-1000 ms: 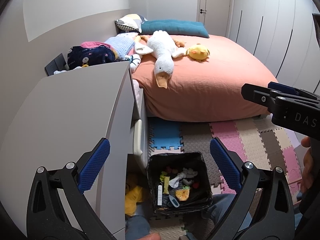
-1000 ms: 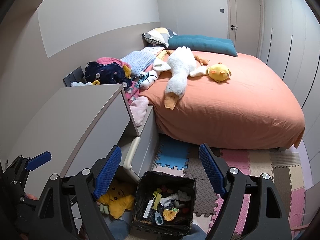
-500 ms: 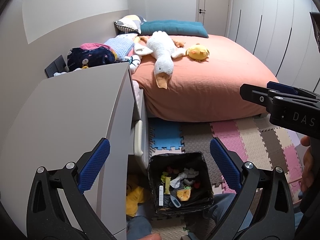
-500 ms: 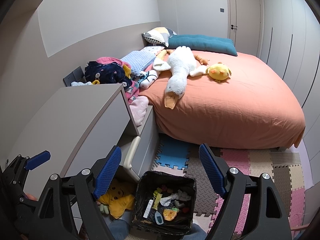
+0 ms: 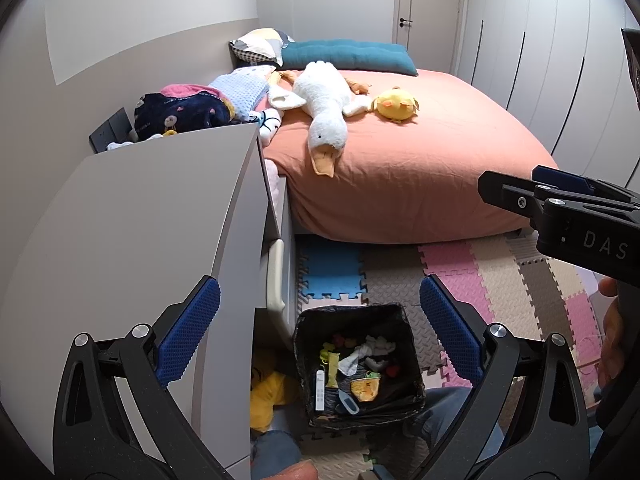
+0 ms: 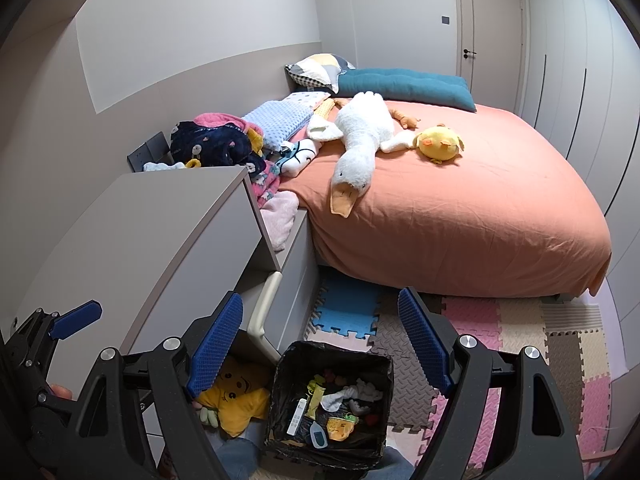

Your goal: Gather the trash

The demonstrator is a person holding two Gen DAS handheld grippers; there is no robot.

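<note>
Bedroom floor holds one lined trash bin [image 5: 358, 364]; both tongs, left [image 5: 320, 328] and right [image 6: 320, 340], gape wide, empty

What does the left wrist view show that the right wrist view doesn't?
Only the left wrist view shows the right tongs from the side. Only the right wrist view shows the star toy's face and the pink blanket beside the dresser. Both show the lined bin holding scraps, the goose on the bed, and open, empty tongs.
</note>
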